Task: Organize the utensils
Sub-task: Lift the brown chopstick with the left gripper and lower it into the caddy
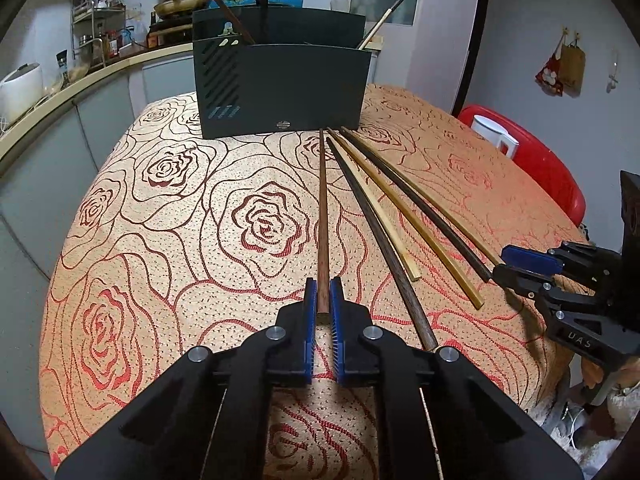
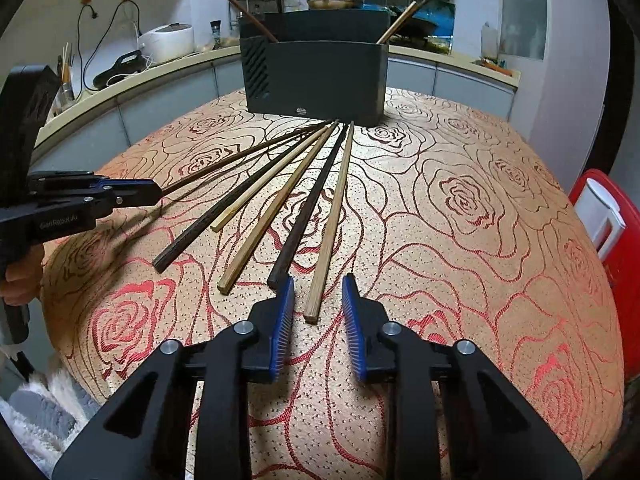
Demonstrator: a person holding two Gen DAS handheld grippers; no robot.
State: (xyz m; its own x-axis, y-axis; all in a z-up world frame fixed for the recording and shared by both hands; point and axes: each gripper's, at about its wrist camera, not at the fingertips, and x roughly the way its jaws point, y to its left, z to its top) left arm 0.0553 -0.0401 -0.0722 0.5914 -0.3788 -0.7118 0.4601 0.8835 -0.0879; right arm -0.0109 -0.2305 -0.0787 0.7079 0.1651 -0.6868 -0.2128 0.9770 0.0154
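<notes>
Several chopsticks fan out on the rose-patterned tablecloth [image 1: 160, 240] from the foot of a dark utensil holder [image 1: 280, 92] [image 2: 316, 76], which has a few chopsticks standing in it. My left gripper [image 1: 323, 292] is shut on the near end of a reddish-brown chopstick [image 1: 323, 208]. From the right wrist view the left gripper [image 2: 158, 194] is at the far left, clamped on that same stick. My right gripper [image 2: 318, 292] straddles the near end of a tan chopstick [image 2: 332, 220], with a gap showing on both sides of the stick. A dark chopstick [image 2: 304, 216] lies just left of it.
A red chair with a white jug [image 1: 496, 136] [image 2: 600, 216] stands off the table's right side. Behind the holder runs a kitchen counter with a rice cooker [image 2: 168, 42] and bottles. A person's hand [image 2: 20, 276] holds the left gripper's handle.
</notes>
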